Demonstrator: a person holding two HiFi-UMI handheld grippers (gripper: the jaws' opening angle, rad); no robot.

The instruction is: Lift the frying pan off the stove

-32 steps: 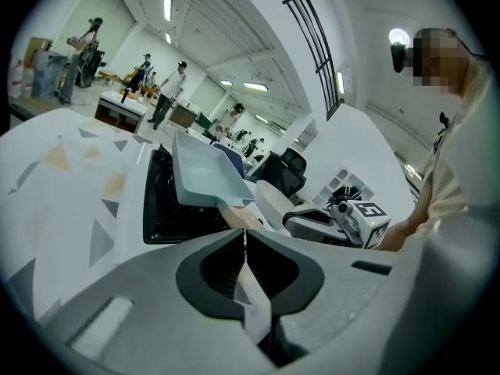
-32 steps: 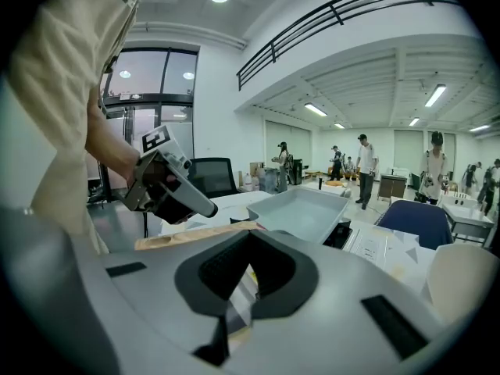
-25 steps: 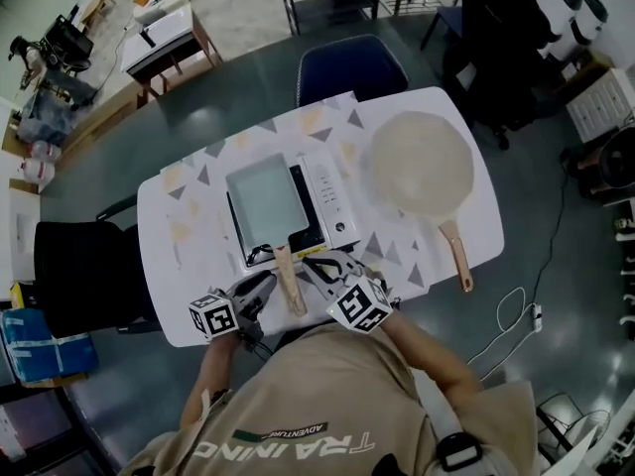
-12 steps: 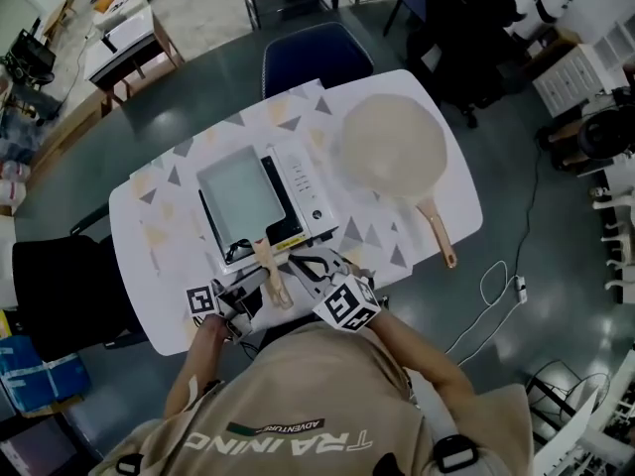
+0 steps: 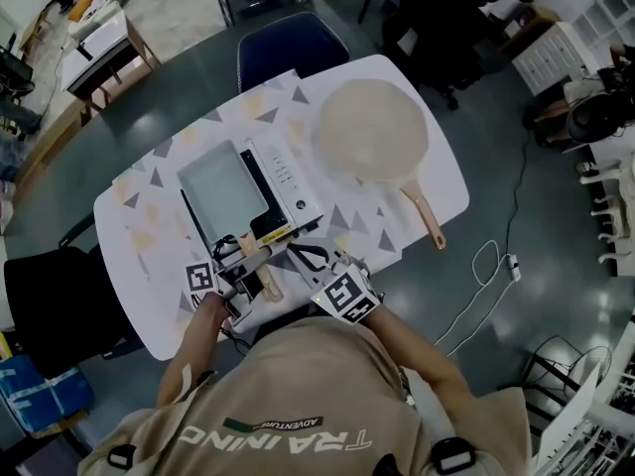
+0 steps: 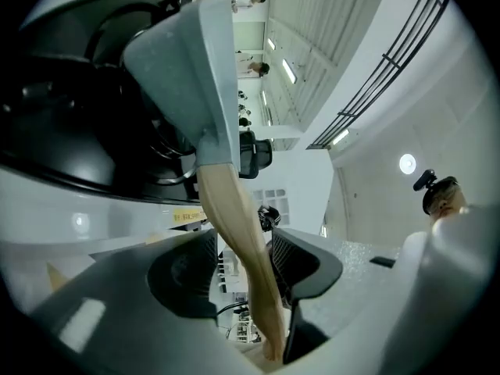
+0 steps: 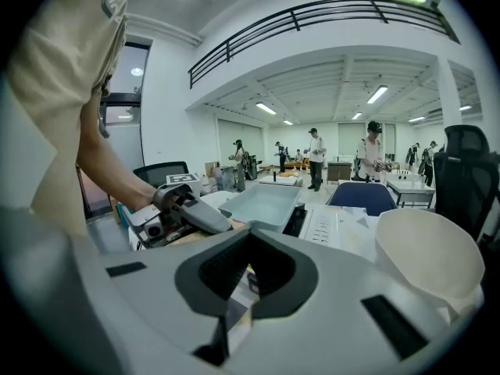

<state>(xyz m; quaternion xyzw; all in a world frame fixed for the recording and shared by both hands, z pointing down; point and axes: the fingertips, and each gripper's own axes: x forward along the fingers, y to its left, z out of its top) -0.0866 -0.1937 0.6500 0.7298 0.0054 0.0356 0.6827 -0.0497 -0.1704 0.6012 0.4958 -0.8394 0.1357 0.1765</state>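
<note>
A grey rectangular frying pan [image 5: 220,179] sits on the portable stove [image 5: 290,181], with its wooden handle [image 5: 264,282] pointing toward me. My left gripper [image 5: 248,269] reaches in from the left, level with the handle. In the left gripper view the handle [image 6: 234,225] runs from the pan [image 6: 191,69] down between the jaws of the left gripper [image 6: 242,260]. Those jaws have just been opening; a gap shows beside the left pad, so they stand open around the handle. My right gripper [image 5: 310,258] hovers just right of the handle, slightly open and empty [image 7: 246,268].
A round beige pan [image 5: 369,130] lies on the white patterned table [image 5: 134,236] right of the stove, handle toward the front right edge. A dark blue chair [image 5: 288,53] stands behind the table. A cable trails on the floor at right.
My left gripper moved right from beside the handle, rolled, and opened its jaws around the handle. The right gripper shifted slightly. The head camera swung, so the table sits further left.
</note>
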